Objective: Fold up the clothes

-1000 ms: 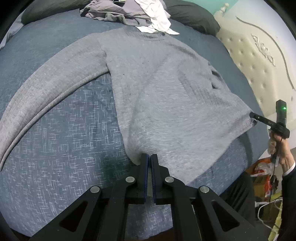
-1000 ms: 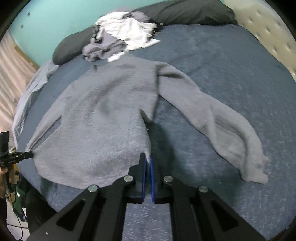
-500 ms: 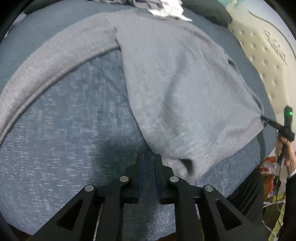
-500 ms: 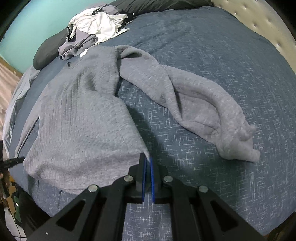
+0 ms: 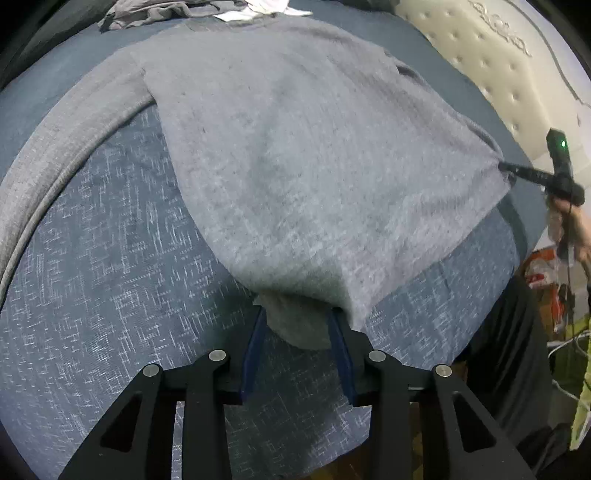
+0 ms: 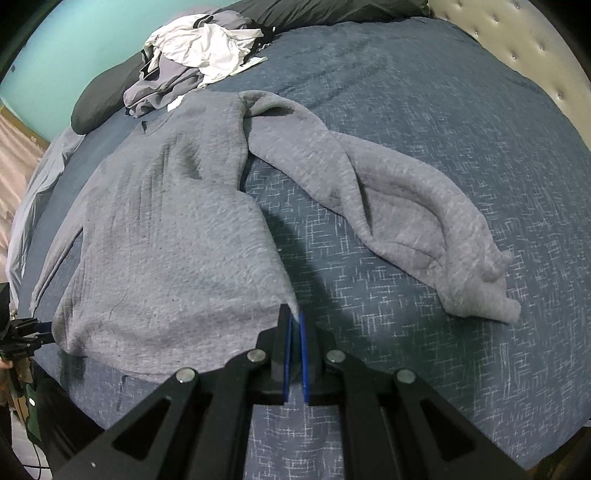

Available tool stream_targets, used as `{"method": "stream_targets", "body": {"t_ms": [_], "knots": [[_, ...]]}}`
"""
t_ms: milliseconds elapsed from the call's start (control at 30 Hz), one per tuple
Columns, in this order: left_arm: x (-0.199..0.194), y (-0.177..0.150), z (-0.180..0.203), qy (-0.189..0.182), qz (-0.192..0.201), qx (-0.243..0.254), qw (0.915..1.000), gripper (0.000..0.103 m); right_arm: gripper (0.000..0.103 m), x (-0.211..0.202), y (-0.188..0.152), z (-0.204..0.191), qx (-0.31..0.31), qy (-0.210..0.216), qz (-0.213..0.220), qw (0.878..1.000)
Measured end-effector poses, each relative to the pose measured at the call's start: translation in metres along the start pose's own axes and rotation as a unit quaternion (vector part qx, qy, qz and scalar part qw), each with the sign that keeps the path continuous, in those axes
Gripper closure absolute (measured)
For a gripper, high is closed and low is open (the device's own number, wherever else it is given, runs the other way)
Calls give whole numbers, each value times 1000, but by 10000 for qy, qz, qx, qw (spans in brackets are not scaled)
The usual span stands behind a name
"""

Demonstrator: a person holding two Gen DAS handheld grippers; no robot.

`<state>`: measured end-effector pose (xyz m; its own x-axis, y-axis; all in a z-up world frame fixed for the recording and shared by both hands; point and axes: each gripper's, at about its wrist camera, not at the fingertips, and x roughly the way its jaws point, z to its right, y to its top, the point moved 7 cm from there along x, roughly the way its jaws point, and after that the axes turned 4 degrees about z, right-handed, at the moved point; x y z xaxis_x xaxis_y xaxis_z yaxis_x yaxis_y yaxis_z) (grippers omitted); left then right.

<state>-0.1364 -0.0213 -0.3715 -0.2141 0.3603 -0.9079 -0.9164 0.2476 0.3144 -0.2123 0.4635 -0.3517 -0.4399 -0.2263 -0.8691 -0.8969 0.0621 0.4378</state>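
Note:
A grey knit sweater (image 5: 314, 166) lies spread on the blue bed cover (image 5: 110, 277). My left gripper (image 5: 295, 328) stands just above the cover with its jaws opening. The sweater's near hem corner droops loosely between its blue pads, not pinched. In the right wrist view my right gripper (image 6: 294, 317) is shut on the other hem corner of the sweater (image 6: 177, 240). It also shows in the left wrist view as the right gripper (image 5: 504, 168) pinching the cloth's far right edge. One sleeve (image 6: 406, 206) lies crumpled to the right, and the other sleeve (image 5: 55, 158) stretches left.
A pile of white and grey clothes (image 6: 199, 51) lies at the far end by a dark pillow (image 6: 332, 11). A cream tufted headboard (image 5: 498, 55) runs along the right. A hand (image 5: 576, 229) holds the right gripper beyond the bed's edge, over floor clutter.
The left jaws went from shut on the hem corner to apart, and the corner now sags between them. Both grippers sank toward the bed, laying the hem down.

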Motion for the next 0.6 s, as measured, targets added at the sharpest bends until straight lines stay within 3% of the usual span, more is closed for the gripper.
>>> {"method": "stream_targets", "body": {"t_ms": [133, 267, 467, 533, 600], "knots": [[6, -3, 2, 43, -23, 119, 9999, 63, 99, -2, -2, -5, -78, -37, -25, 10000], [19, -7, -4, 447, -157, 430, 9979, 59, 99, -2, -3, -5, -93, -87, -69, 9999], [29, -1, -9, 439, -122, 385, 9982, 60, 99, -2, -2, -8, -123, -103, -78, 9998], [30, -1, -7, 482, -141, 510, 9974, 66, 99, -2, -2, -8, -132, -119, -88, 9998], [30, -2, -5, 489, -170, 603, 9968, 86, 99, -1, -3, -9, -144, -140, -102, 9997]]}}
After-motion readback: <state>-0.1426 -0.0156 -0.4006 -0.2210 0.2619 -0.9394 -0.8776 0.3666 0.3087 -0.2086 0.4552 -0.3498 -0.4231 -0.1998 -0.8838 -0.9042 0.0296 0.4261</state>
